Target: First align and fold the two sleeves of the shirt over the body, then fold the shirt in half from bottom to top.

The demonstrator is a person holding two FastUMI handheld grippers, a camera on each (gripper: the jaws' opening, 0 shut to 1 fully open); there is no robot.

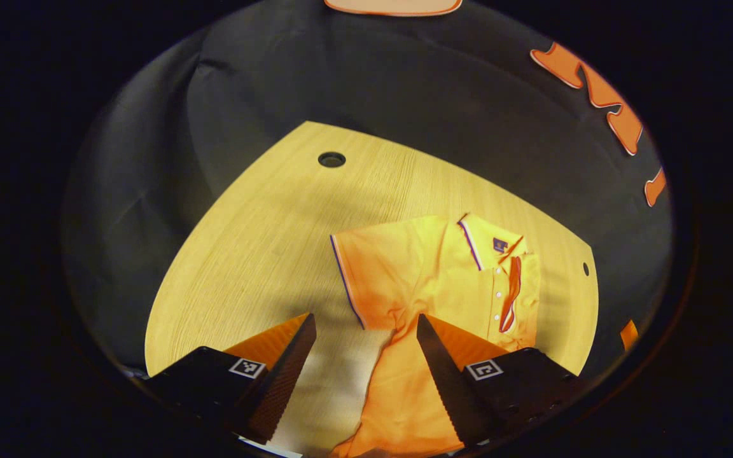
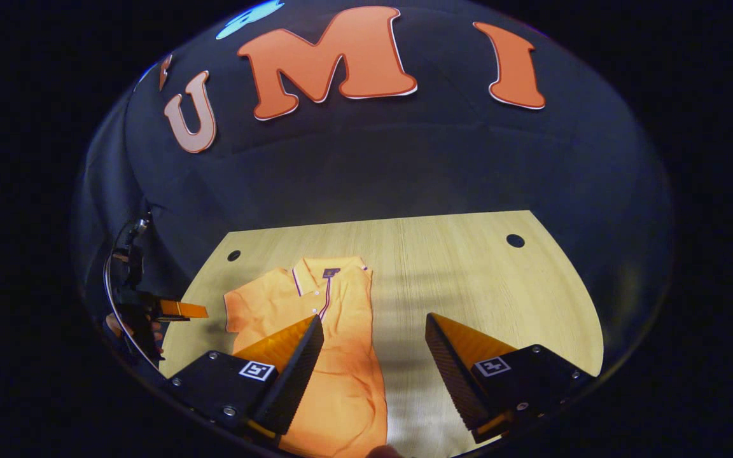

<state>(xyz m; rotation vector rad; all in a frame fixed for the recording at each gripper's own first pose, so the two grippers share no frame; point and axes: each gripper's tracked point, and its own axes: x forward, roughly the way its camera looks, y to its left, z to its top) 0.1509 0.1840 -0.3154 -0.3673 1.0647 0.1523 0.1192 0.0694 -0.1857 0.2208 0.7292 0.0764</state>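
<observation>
Left gripper view: my left hand-held gripper (image 1: 366, 327) hangs over the surface (image 1: 265, 242), fingers spread wide, nothing between them. The shirt (image 1: 430, 280) lies flat on the wood ahead of it, an orange polo. Its collar (image 1: 490, 245) points to the right in this view, and the sleeve with the dark trim (image 1: 344, 280) lies spread toward the left. The lower body of the shirt runs down between and under the right finger. I see a round hole (image 1: 331, 159) in the surface farther off.

Right gripper view: my right hand-held gripper (image 2: 374, 329) is released too, fingers well apart, empty. Here the shirt (image 2: 335, 356) sits on the left part of the surface (image 2: 468, 280), collar (image 2: 328, 270) away from me, the near sleeve folded in so the right edge runs straight. The shirt's lower part passes under the left finger; I cannot tell if it touches. The left hand-held gripper (image 2: 182, 310) shows at the far left edge, off the shirt.
</observation>
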